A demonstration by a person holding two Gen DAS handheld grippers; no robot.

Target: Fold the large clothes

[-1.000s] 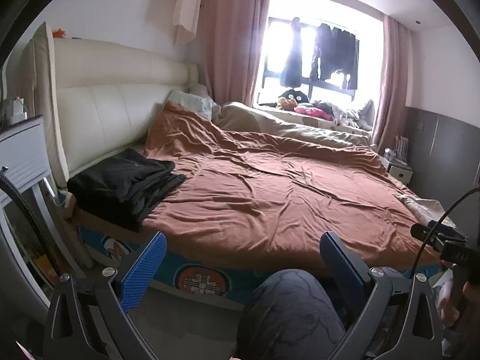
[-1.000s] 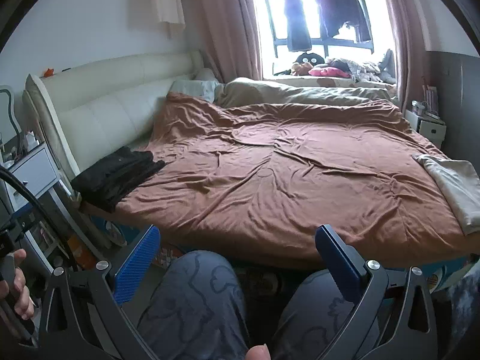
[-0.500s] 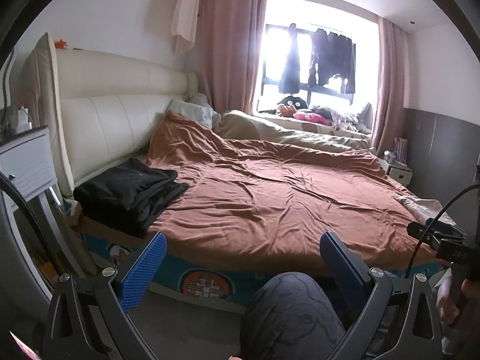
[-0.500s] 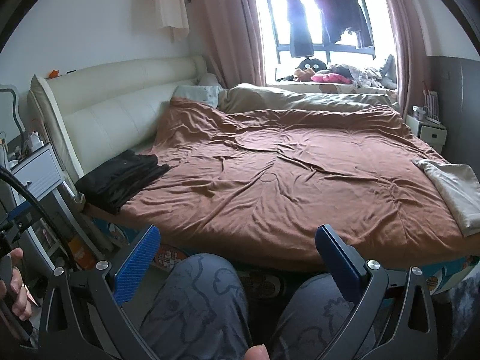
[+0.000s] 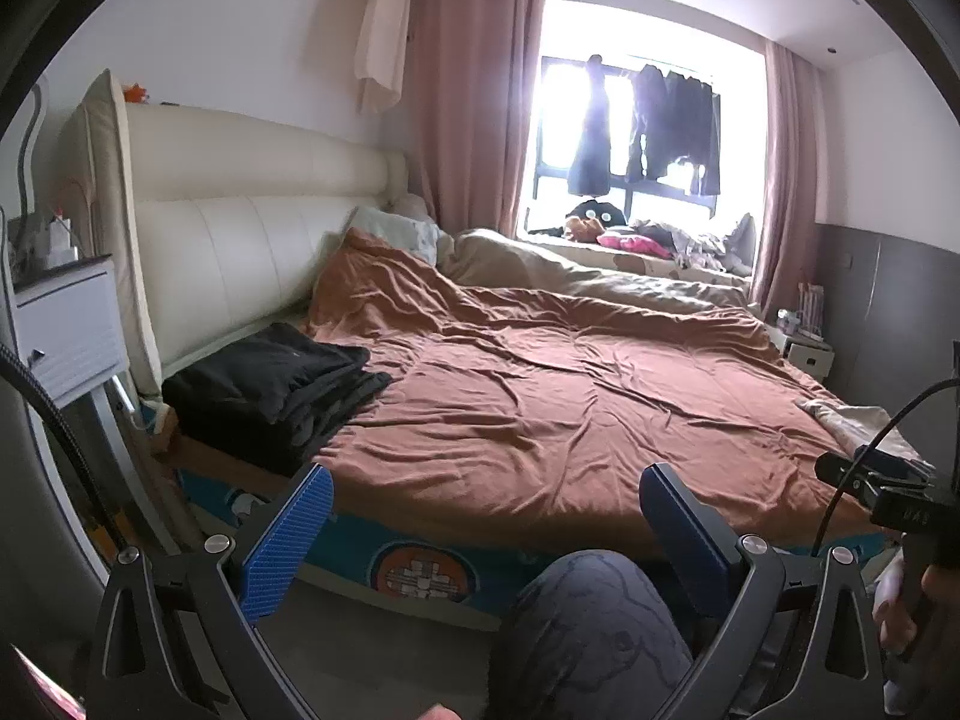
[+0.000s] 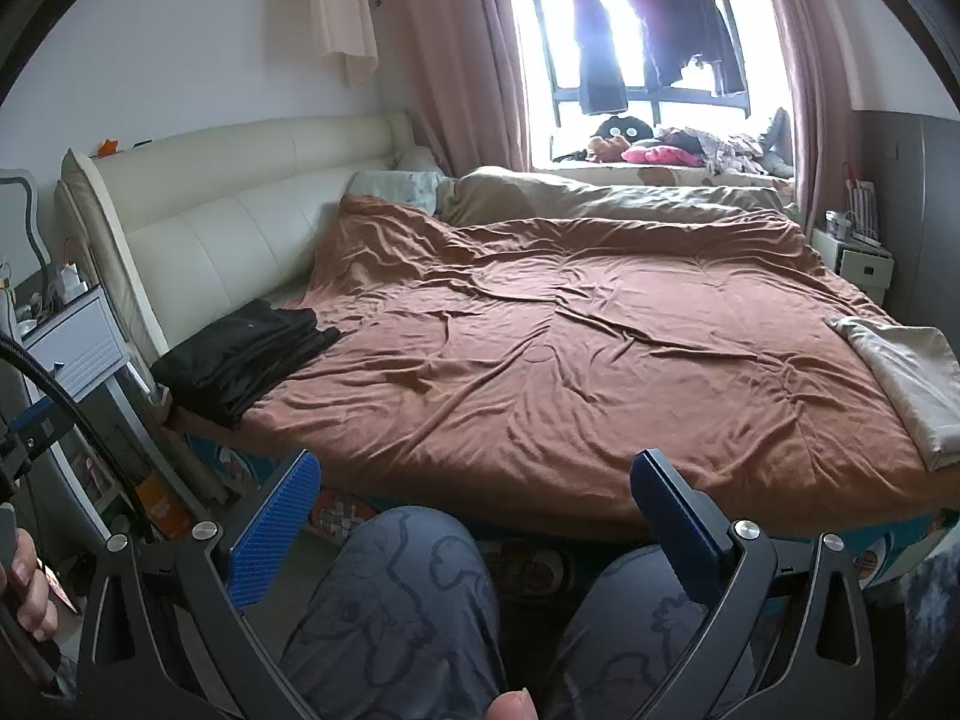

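Left gripper (image 5: 486, 519) jaws spread wide, holding nothing, right gripper (image 6: 474, 507) likewise wide and empty, both low in frame above knees, black clothes (image 5: 273, 387) stacked at bed's left edge

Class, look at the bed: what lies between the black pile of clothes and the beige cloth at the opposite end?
Only rumpled brown duvet separates black clothes from beige cloth, clearest in the right wrist view.
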